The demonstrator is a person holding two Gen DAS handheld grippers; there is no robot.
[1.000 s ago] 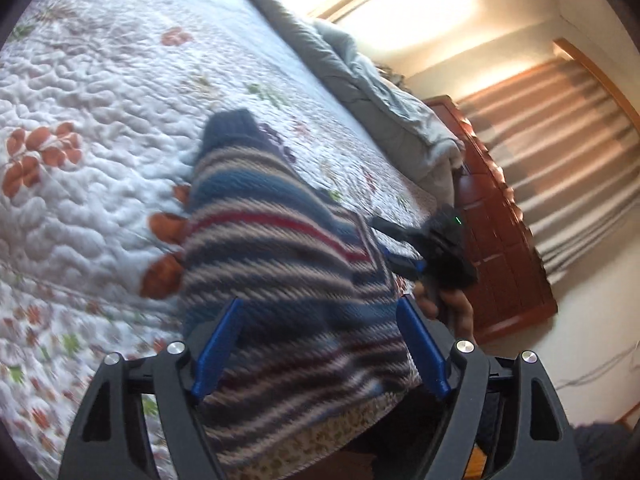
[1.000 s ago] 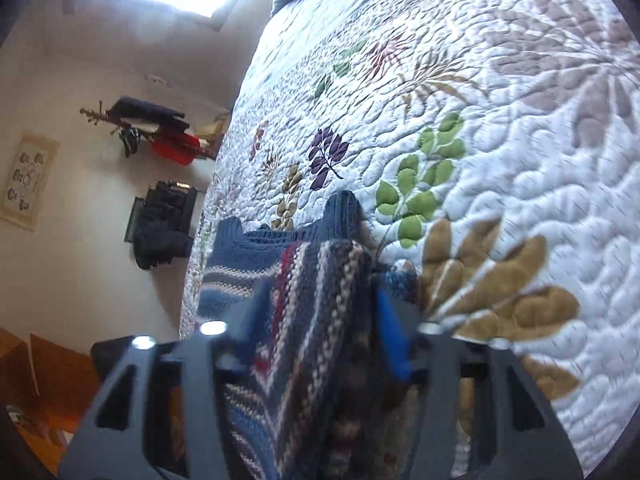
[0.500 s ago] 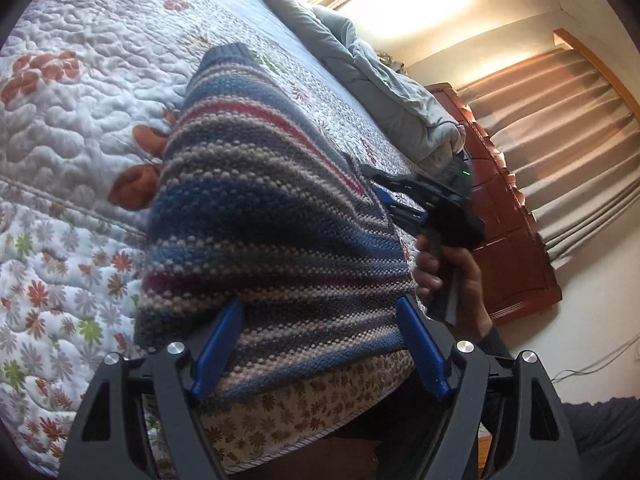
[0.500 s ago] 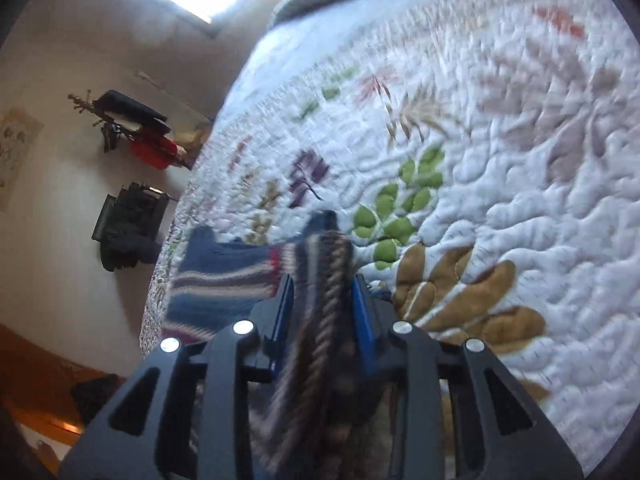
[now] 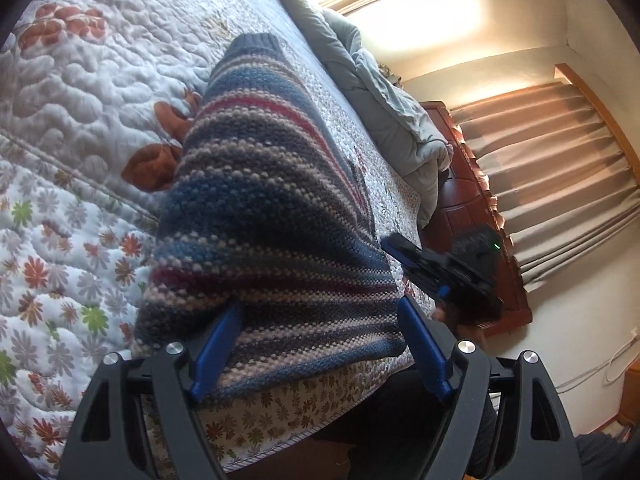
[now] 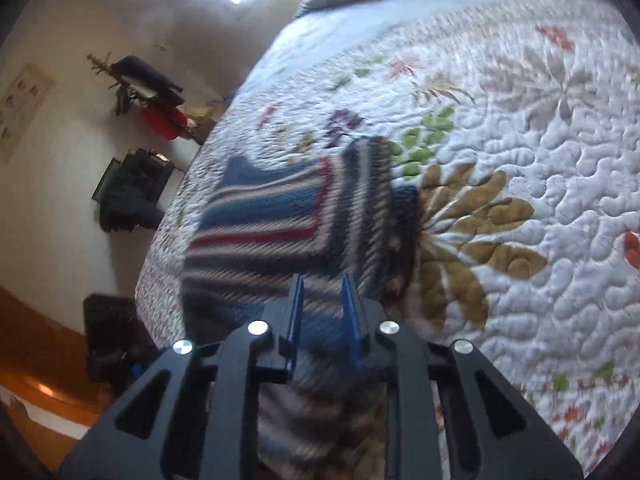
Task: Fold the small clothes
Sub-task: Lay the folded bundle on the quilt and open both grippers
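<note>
A small striped knit sweater (image 5: 264, 208), blue, grey and red, lies on the floral quilt (image 5: 80, 92) near the bed's edge. In the left wrist view my left gripper (image 5: 320, 312) is wide open, its blue fingers (image 5: 218, 344) straddling the sweater's near hem, which drapes over them. My right gripper (image 5: 444, 272) shows there at the sweater's right side. In the right wrist view the right gripper (image 6: 322, 292) hovers over the partly folded sweater (image 6: 280, 220), jaws a narrow gap apart with nothing between them.
A grey duvet (image 5: 380, 112) is bunched at the far side of the bed. A wooden dresser (image 5: 472, 208) and curtains (image 5: 560, 168) stand beyond. Dark bags (image 6: 132, 188) and a coat stand (image 6: 148, 96) are by the wall.
The right gripper let go of the sweater fold and pulled back and up; the fold now lies on the sweater. The left gripper stayed open and the sweater spread flatter.
</note>
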